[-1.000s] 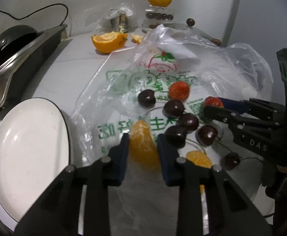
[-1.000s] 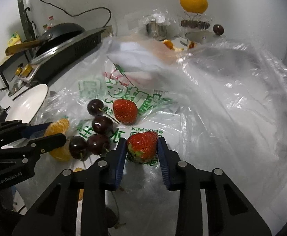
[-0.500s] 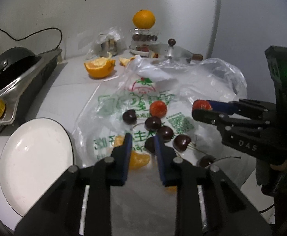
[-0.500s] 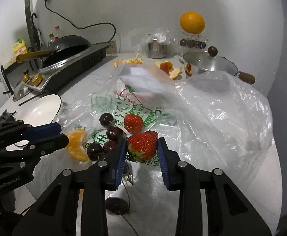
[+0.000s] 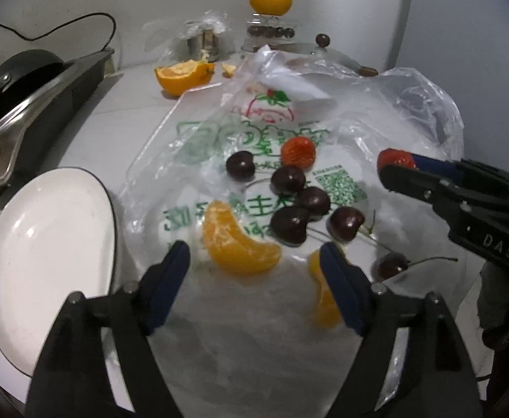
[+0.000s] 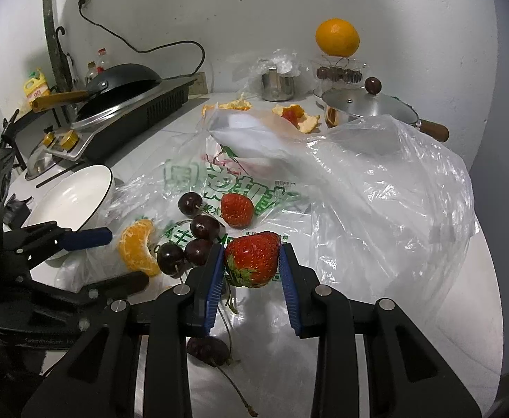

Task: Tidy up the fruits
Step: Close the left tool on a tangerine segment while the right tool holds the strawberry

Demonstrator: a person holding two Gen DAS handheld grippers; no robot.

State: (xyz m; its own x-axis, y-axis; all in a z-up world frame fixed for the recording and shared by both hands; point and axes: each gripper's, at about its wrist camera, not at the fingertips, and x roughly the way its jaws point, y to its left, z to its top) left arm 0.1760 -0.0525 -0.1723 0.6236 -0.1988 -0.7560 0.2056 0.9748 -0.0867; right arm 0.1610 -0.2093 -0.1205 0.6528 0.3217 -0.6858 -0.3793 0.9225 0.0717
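Note:
My left gripper (image 5: 254, 256) is open and empty, its jaws wide on either side of an orange segment (image 5: 237, 240) lying on the plastic bag (image 5: 254, 132). A second orange segment (image 5: 320, 299) lies by its right finger. Several dark cherries (image 5: 289, 224) and a strawberry (image 5: 298, 151) lie on the bag beyond. My right gripper (image 6: 252, 261) is shut on a second strawberry (image 6: 252, 259), held above the bag. In the right wrist view I see the left gripper (image 6: 90, 261), the orange segment (image 6: 137, 245), the cherries (image 6: 202, 226) and the loose strawberry (image 6: 237, 209).
A white plate (image 5: 45, 250) sits left of the bag, also in the right wrist view (image 6: 69, 202). A stove with a black pan (image 6: 122, 80) stands at the far left. At the back are orange peel (image 5: 183, 76), a steel cup (image 6: 277, 85), a lidded pot (image 6: 369, 108) and a whole orange (image 6: 338, 36).
My left gripper let go of the orange segment and opened wide; the segment now lies on the bag. My right gripper has lifted the strawberry off the bag and still holds it.

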